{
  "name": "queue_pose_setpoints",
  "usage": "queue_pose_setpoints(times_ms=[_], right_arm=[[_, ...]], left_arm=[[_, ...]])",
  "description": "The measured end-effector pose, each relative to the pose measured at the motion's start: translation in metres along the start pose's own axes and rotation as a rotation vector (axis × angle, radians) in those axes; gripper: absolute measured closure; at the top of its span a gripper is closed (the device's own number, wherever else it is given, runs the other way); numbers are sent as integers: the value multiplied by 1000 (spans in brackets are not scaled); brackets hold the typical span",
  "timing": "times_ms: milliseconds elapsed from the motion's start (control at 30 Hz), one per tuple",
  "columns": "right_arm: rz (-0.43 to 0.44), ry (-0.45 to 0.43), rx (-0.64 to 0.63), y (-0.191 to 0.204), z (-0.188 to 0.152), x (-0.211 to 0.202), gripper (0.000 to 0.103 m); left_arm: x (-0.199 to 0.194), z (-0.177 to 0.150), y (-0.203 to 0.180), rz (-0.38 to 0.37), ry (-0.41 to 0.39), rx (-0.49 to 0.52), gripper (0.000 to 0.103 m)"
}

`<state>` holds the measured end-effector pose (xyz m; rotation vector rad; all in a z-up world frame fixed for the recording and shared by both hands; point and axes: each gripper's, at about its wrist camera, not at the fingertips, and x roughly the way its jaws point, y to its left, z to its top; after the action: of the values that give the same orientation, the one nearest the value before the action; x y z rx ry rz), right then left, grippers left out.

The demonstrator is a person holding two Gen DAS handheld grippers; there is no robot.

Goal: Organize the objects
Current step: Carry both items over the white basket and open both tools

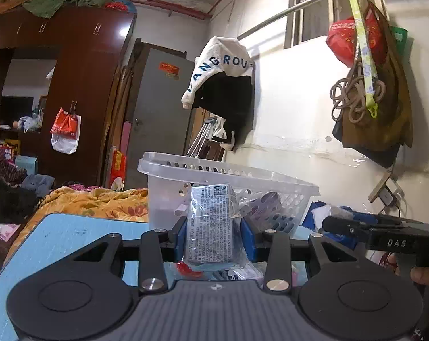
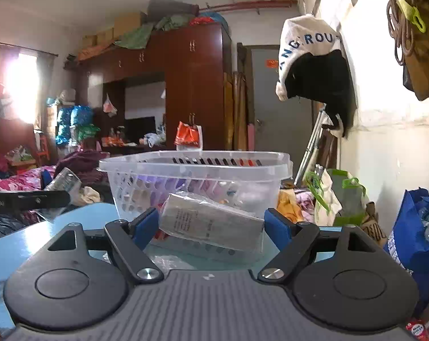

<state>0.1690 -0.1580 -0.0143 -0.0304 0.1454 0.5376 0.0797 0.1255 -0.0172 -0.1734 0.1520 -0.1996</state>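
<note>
My left gripper is shut on a plastic-wrapped box with small print, held upright just in front of the clear plastic basket. My right gripper is shut on a second wrapped grey box, held tilted between the blue pads in front of the same basket. The basket stands on a light blue table and holds several small packets. The right gripper's body shows at the right edge of the left wrist view; the left gripper's finger shows at the left of the right wrist view.
A bed with an orange quilt lies behind the table. A blue bag stands at the right by the white wall. Clothes and bags hang on the wall above. A dark wardrobe stands at the back.
</note>
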Motion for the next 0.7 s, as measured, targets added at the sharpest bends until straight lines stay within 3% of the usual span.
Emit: queue_pose_setpoints(times_ms=[133, 200, 300, 400, 500, 567, 600, 633, 667, 700], right_arm=[[83, -42, 59, -9, 7, -13, 20], [58, -96, 5, -3, 25, -19, 20], [18, -123, -60, 4, 62, -7, 20], [-38, -62, -130, 6, 95, 37, 20], [-31, 36, -80, -8, 111, 81, 20], [-53, 61, -64, -15, 111, 99, 18], [-58, 72, -69, -15, 109, 105, 15], [-66, 82, -72, -15, 107, 108, 12], [-78, 86, -72, -15, 103, 109, 0], [-88, 84, -69, -15, 101, 106, 0]], left_arm=[[-8, 4, -2, -8, -27, -10, 60], [-5, 17, -7, -34, -35, -4, 60], [12, 50, -16, -5, -37, 24, 60], [54, 88, -13, 49, 25, -10, 60], [100, 113, -5, 57, 111, -47, 59], [125, 117, -2, 104, 164, -47, 45], [139, 117, 0, 123, 200, -53, 29], [147, 115, 3, 141, 212, -56, 25], [154, 112, 5, 161, 229, -54, 24], [159, 109, 6, 180, 254, -54, 24]])
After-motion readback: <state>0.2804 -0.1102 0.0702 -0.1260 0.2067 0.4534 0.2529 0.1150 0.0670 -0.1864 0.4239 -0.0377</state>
